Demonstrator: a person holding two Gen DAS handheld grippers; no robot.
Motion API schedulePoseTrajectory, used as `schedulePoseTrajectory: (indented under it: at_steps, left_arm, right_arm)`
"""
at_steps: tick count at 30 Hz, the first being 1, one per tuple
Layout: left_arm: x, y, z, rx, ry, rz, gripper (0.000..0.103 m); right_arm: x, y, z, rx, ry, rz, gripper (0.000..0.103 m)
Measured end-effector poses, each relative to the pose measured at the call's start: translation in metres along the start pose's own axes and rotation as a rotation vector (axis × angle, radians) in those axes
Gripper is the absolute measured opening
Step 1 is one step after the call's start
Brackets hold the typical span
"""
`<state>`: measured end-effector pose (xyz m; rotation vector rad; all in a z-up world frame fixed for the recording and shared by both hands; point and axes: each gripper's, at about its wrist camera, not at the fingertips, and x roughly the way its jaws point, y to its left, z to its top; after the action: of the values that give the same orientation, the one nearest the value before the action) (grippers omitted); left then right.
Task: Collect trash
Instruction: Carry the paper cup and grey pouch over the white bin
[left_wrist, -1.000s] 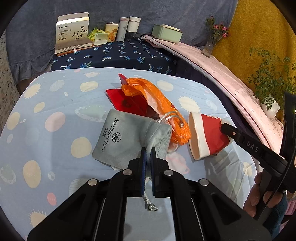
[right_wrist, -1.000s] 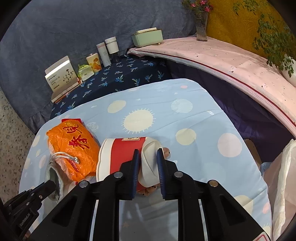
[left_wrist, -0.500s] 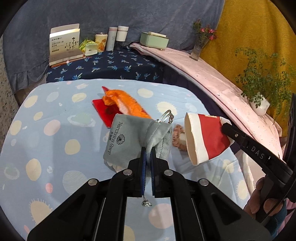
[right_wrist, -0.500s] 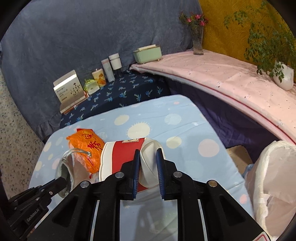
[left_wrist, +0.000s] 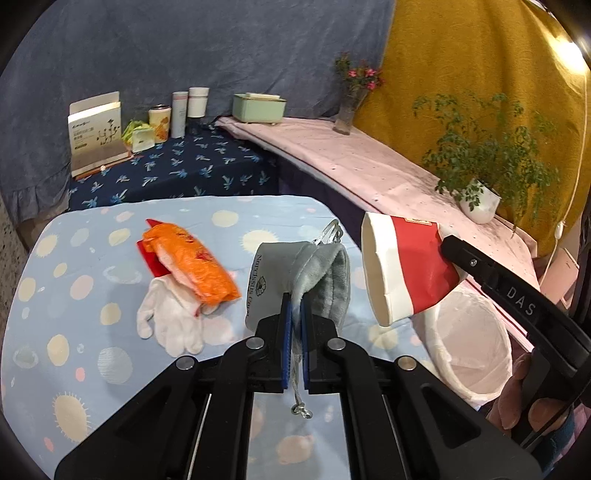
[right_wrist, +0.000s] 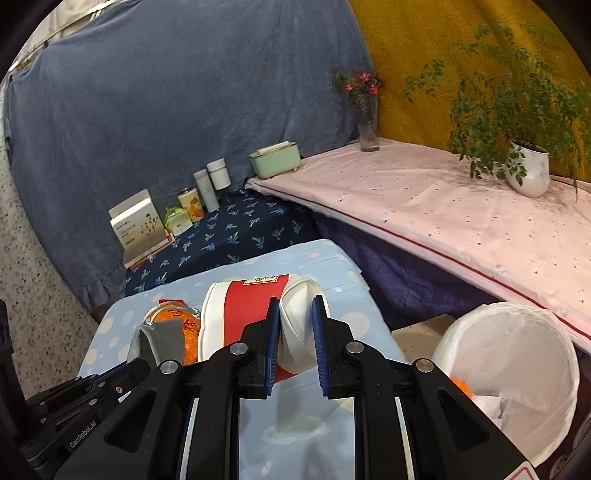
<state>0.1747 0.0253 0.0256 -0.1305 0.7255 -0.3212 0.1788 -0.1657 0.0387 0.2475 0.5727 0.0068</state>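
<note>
My left gripper (left_wrist: 294, 299) is shut on a grey drawstring pouch (left_wrist: 325, 275), which hangs in the air above the blue spotted tablecloth (left_wrist: 74, 332). My right gripper (right_wrist: 295, 306) is shut on the crushed base of a red and white paper cup (right_wrist: 243, 306), also lifted; the same cup (left_wrist: 399, 266) shows at the right of the left wrist view, its mouth facing left. An orange plastic bag (left_wrist: 192, 262) and a white glove (left_wrist: 173, 321) lie on the cloth. A white-lined bin (right_wrist: 509, 369) stands to the right, below the table edge.
A dark blue patterned surface (left_wrist: 177, 170) at the back holds a box, tubes and a can. A pink-covered ledge (right_wrist: 443, 206) carries a mint box, a flower vase and a potted plant (right_wrist: 524, 170). A red sheet (left_wrist: 151, 254) lies under the orange bag.
Both grippers rose and drew back toward the right with the pouch and the cup. The pouch left the cloth, uncovering a white glove. The white-lined bin came into view.
</note>
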Motion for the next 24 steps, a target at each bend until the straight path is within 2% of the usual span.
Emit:
schedulePoseTrajectory:
  at_steps: [9, 24]
  left_arm:
    - [-0.006, -0.059, -0.003, 0.068, 0.004, -0.061, 0.004]
    - [-0.002, -0.155, -0.012, 0.191, 0.032, -0.168, 0.004]
  right_arm:
    - [-0.039, -0.049, 0.004, 0.067, -0.050, -0.039, 0.016]
    - [-0.089, -0.141, -0.009, 0.187, -0.103, -0.137, 0.016]
